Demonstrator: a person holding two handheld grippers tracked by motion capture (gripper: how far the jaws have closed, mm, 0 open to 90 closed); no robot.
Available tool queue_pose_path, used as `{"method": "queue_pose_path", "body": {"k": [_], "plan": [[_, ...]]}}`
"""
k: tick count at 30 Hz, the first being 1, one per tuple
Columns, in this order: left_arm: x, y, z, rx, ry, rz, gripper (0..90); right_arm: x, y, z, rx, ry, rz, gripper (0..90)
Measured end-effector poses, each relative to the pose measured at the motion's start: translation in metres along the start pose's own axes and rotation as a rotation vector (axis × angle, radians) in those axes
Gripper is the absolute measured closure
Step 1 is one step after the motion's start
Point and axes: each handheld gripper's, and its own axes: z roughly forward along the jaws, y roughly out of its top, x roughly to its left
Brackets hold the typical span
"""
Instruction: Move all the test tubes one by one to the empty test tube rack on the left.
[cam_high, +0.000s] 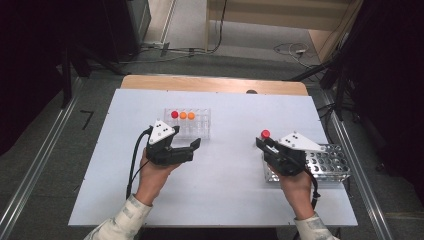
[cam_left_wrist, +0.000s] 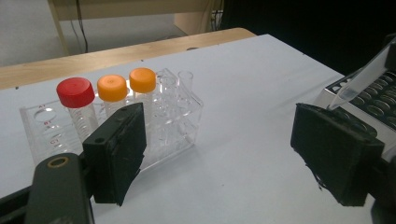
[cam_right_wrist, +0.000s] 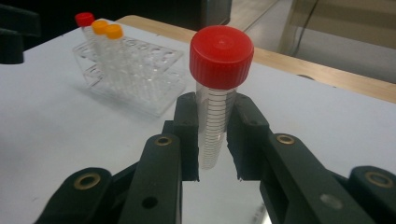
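While the left gripper (cam_high: 192, 148) is hanging open, the right gripper (cam_right_wrist: 212, 140) is clamping 1 red-capped tube (cam_right_wrist: 218, 88); keeping it upright should ease seating it in the clear rack (cam_high: 200, 131)

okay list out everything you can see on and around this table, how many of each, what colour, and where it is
Table: one, white top with a wooden far edge, centre of the high view.
Clear rack: one, transparent plastic, far left-centre of the table.
Capped tubes in the clear rack: three, one red cap and two orange caps, in a row along its far edge.
Metal rack: one, silver-grey with round holes, right side of the table, no tubes seen in it.
Red-capped tube: one, clear with a red cap, upright between the right gripper's jaws.
Cables: a few, on the floor beyond the table.
Left gripper: one, black, jaws open, beside the clear rack.
Right gripper: one, black, shut on the tube.
Hands: two, at the near edge.
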Motion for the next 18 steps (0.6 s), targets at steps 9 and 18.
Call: {"method": "queue_pose_path", "body": {"k": [9,18], "plan": [[-0.006,0.000,0.000,-0.005,-0.028,0.007,21.1,0.046,0.001,0.044,0.061,0.102,-0.067,71.9],[-0.008,0.002,-0.006,-0.031,-0.094,0.030,35.2,0.082,0.001,0.080,0.117,0.176,-0.114,71.8]]}}
